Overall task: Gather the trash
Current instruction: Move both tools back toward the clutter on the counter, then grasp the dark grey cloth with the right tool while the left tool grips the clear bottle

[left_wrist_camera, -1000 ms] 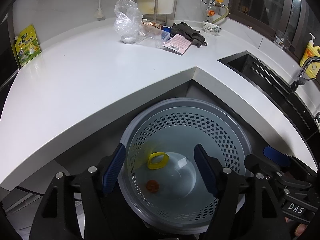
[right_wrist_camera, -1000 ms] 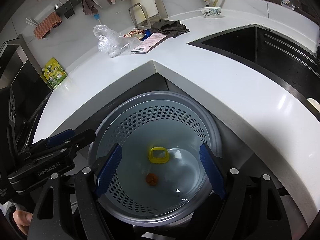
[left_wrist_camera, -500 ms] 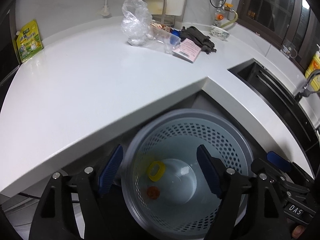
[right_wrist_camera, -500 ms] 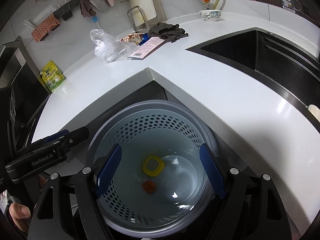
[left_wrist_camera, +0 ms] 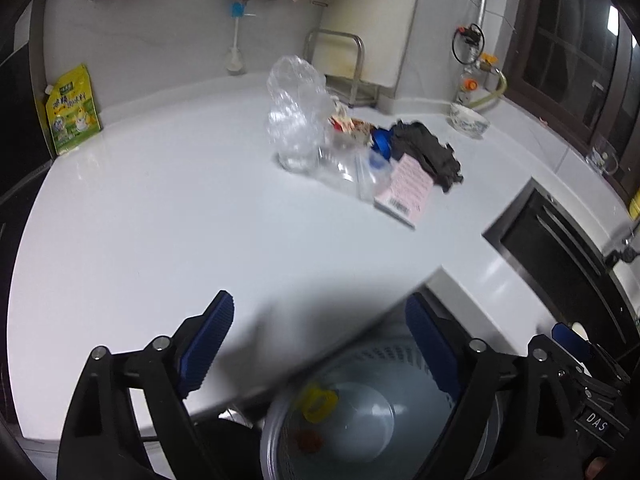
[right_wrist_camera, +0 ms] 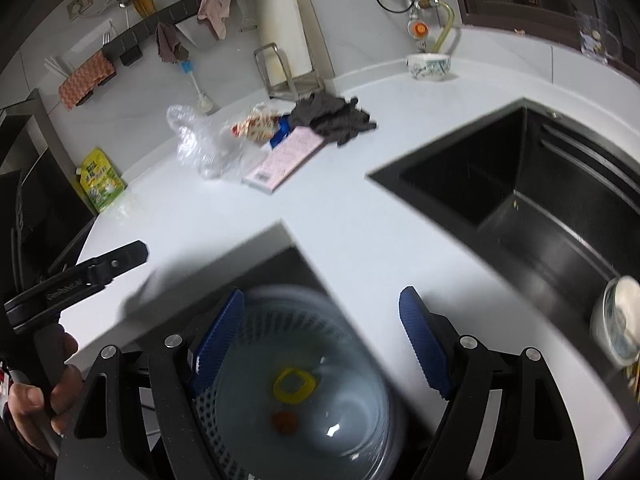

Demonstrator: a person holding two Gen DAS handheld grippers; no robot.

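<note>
Now both sets of jaws stand wide and carry nothing: the left gripper (left_wrist_camera: 320, 344) has just been opening further, with only bare worktop (left_wrist_camera: 160, 220) and bin rim between its blue pads, while the right gripper (right_wrist_camera: 322, 336) is spread the same as a second ago, also empty. Since a second ago both views have swung up and forward off the perforated bin (right_wrist_camera: 304, 392); it filled the centre of each frame then, now it sits low at the bottom edge, below the worktop's inner corner. Inside it lie a yellow ring (right_wrist_camera: 294, 385) and a small orange bit (right_wrist_camera: 285, 421), apparently unmoved, though blur makes that a soft call. Further out, the trash pile is nearer the frame centre and larger: clear plastic bag (left_wrist_camera: 296, 116), a snack wrapper (right_wrist_camera: 256, 126), a pink packet (left_wrist_camera: 406, 190) and a dark glove or cloth (left_wrist_camera: 428, 152), bunched together at the back of the worktop, well apart from both grippers. Beyond sit the black sink (right_wrist_camera: 520, 184), a bowl (left_wrist_camera: 468, 120) and a green pouch (left_wrist_camera: 72, 110). Reading: a drop-off looks finished and the hands are heading back for the next piece; most of the trash is not yet collected.
</note>
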